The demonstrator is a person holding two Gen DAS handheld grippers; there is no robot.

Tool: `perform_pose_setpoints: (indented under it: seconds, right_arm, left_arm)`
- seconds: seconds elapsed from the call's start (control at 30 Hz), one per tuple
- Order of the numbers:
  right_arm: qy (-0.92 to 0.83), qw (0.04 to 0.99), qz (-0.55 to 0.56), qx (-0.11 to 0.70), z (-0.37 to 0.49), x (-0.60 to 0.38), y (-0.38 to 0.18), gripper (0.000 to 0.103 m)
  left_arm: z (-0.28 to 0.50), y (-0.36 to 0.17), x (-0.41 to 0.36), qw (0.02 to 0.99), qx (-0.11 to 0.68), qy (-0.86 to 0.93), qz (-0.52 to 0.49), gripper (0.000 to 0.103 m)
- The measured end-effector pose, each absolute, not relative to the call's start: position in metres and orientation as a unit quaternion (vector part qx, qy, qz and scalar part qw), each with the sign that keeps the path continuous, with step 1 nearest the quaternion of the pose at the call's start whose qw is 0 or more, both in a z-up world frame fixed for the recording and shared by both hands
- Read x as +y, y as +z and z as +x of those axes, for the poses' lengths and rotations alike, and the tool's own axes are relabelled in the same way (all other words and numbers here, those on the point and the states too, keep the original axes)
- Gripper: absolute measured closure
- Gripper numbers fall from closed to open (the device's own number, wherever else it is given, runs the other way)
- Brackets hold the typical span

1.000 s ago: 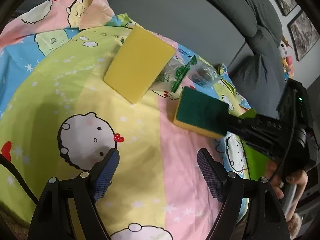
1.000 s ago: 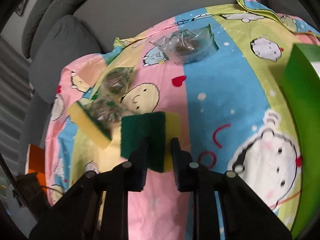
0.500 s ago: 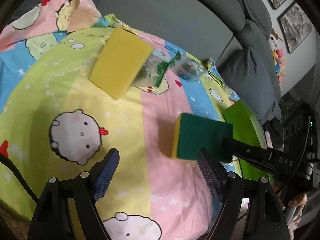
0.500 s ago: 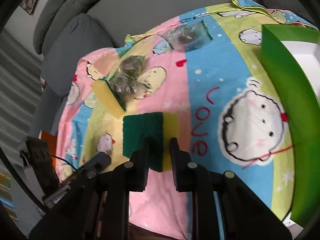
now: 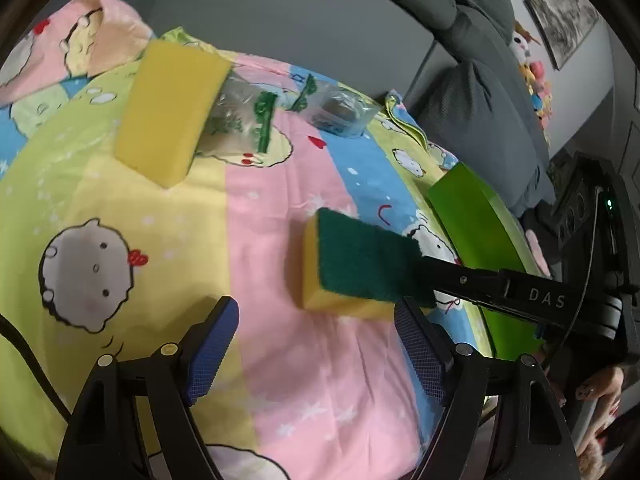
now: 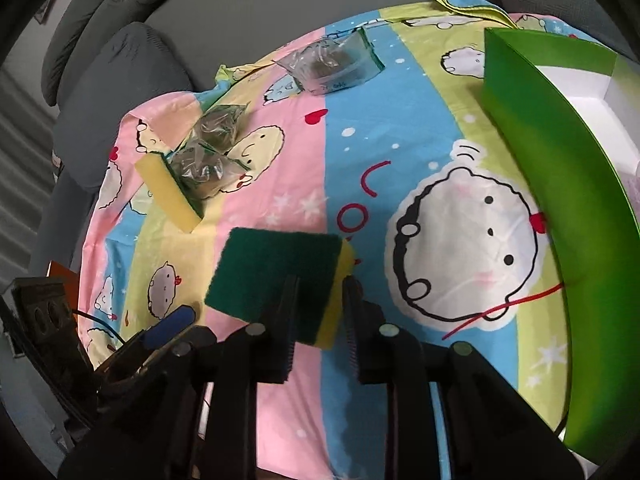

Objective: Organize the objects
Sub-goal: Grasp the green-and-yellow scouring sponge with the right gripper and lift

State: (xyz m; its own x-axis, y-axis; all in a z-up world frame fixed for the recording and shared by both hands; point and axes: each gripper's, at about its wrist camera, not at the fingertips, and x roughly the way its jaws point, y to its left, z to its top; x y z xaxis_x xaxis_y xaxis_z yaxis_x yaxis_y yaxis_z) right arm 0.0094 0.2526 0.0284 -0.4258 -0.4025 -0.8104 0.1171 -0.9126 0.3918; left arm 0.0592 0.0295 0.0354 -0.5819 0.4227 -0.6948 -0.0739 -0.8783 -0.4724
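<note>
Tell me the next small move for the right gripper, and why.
Probably carry it on rightward to the green box and over its open top. The right gripper is shut on the green-topped sponge, held clear of the sheet, while the left gripper is open, holding nothing.

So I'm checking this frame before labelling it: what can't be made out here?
- Green box interior: right wrist view, cut off by the frame edge and its own wall.
- Contents of the clear bags: both views, too small, glare.
- Second sponge, scouring side: faces away in the left wrist view.
</note>
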Motion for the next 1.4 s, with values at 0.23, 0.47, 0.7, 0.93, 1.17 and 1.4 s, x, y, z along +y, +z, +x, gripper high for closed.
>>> perform_pose_setpoints:
  seconds: [0.23, 0.47, 0.7, 0.93, 1.17, 1.4]
  right_arm:
    - [-0.837, 0.151, 0.499, -0.166, 0.011, 0.263, 0.035, 0.060]
    - [-0.835, 0.158, 0.506, -0.149, 0.008, 0.250, 0.030, 0.060]
    - [-0.838, 0.160, 0.507, -0.126, 0.006, 0.243, 0.023, 0.062]
    - [-0.835, 0.172, 0.504, -0.139, 0.005, 0.248, 0.019, 0.070]
    - [-0.842, 0.178, 0.492, -0.132, 0.009, 0.247, 0.026, 0.070]
    - [-0.857, 0.187, 0.459, -0.140, 0.021, 0.261, 0.050, 0.070]
  left_arm:
    - [0.049, 0.042, 0.034, 0.155, -0.200, 0.872, -0.420, 0.022]
    - [0.039, 0.032, 0.046, 0.170, -0.188, 0.865, -0.433, 0.023]
    - [0.034, 0.027, 0.057, 0.187, -0.179, 0.859, -0.442, 0.039]
    - [0.035, 0.030, 0.060, 0.186, -0.165, 0.865, -0.435, 0.042]
    - [0.042, 0.045, 0.070, 0.174, -0.129, 0.881, -0.420, 0.044]
    - [0.051, 0.074, 0.086, 0.185, -0.108, 0.897, -0.387, 0.044]
